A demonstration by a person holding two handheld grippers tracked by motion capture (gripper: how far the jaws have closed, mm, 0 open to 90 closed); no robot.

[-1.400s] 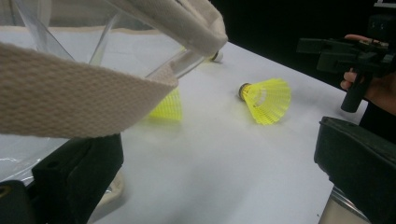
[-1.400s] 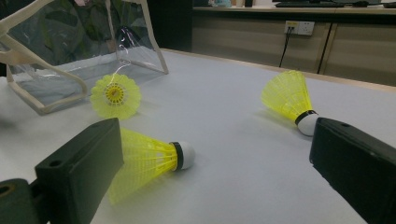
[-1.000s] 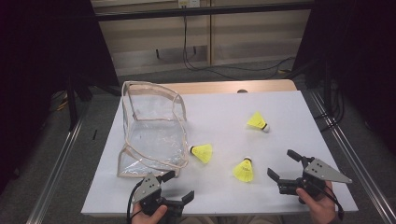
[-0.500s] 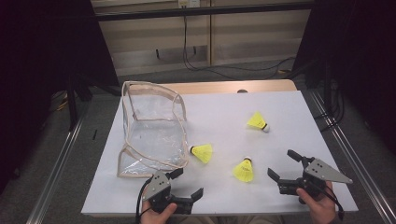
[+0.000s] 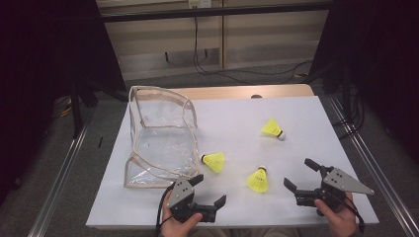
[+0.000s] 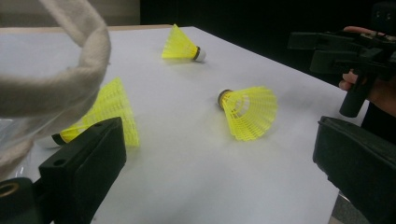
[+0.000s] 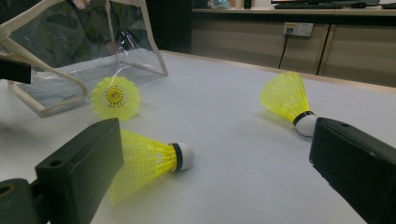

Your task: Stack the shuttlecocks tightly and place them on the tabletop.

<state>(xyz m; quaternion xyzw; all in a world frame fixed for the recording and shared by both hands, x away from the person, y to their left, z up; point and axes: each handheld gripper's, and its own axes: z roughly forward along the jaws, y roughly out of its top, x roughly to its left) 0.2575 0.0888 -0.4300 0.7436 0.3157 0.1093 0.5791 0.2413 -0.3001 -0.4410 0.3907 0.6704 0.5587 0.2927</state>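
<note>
Sliding right along the near edge of the white worktop (image 5: 306, 113), the left gripper (image 5: 211, 193) now sits a little further from the near left corner than it did a moment ago, while the right gripper (image 5: 301, 174) holds the same spot by the near right corner. Both sets of jaws stand wide apart and neither has anything between them. Nearest to the person lies one yellow shuttlecock (image 5: 258, 180), just beyond the near edge and between the two grippers; seen from the right gripper view it lies on its side, its long axis running across the jaws, white cork toward the middle of the gap and skirt behind the left jaw. That right gripper looks the closer of the two to it, so my call is that it takes this one, and it would need to close across the skirt rather than along it. Next out, a second shuttlecock (image 5: 214, 161) rests beside the mouth of the clear pouch (image 5: 163, 140), up ahead of the left gripper, cork pointing toward the pouch. Farthest off, a third shuttlecock (image 5: 273, 129) lies toward the right far part of the worktop, well apart from both grippers. Count: three shuttlecocks, one pouch, two grippers, and the pouch looks empty.
</note>
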